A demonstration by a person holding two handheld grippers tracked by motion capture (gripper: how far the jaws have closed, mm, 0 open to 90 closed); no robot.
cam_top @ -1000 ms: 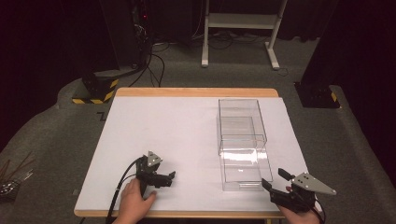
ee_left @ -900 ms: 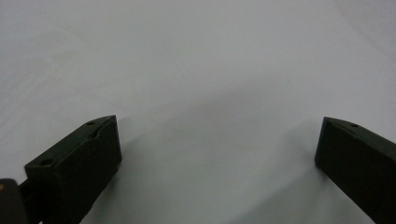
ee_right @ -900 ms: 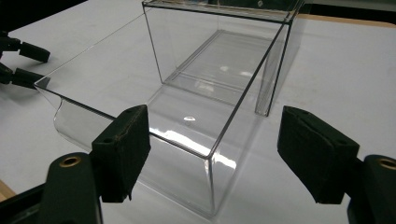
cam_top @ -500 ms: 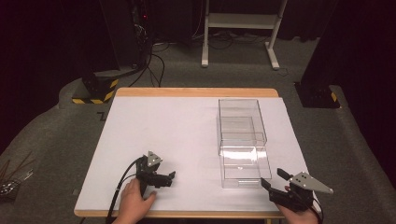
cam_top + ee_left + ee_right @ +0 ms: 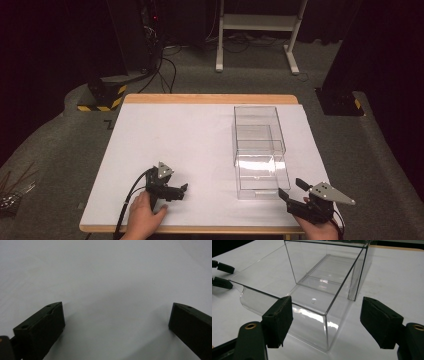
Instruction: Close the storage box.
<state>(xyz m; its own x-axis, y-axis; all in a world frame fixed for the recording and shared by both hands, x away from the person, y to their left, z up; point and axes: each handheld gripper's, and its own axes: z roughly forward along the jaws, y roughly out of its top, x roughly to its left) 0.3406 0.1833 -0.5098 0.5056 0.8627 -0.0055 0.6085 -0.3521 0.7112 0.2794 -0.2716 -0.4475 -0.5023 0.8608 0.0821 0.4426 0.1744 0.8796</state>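
Observation:
A clear plastic box (image 5: 255, 125) stands on the right half of the white table (image 5: 190, 140). Its clear drawer (image 5: 262, 176) is slid out toward the front edge. My right gripper (image 5: 291, 188) sits open just right of the drawer's front. In the right gripper view the drawer's near corner (image 5: 325, 322) stands between the spread jaws of the right gripper (image 5: 327, 301), untouched. My left gripper (image 5: 183, 191) rests open on the table's front left, apart from the box. In the left gripper view, the left gripper (image 5: 116, 306) has bare white surface between its jaws.
The wooden table edge (image 5: 210, 98) runs along the back. A white frame's legs (image 5: 255, 30) and cables (image 5: 165, 65) stand on the grey carpet beyond. A black and yellow base (image 5: 100, 97) sits off the back left corner. The left gripper's tips (image 5: 222, 275) show in the right gripper view.

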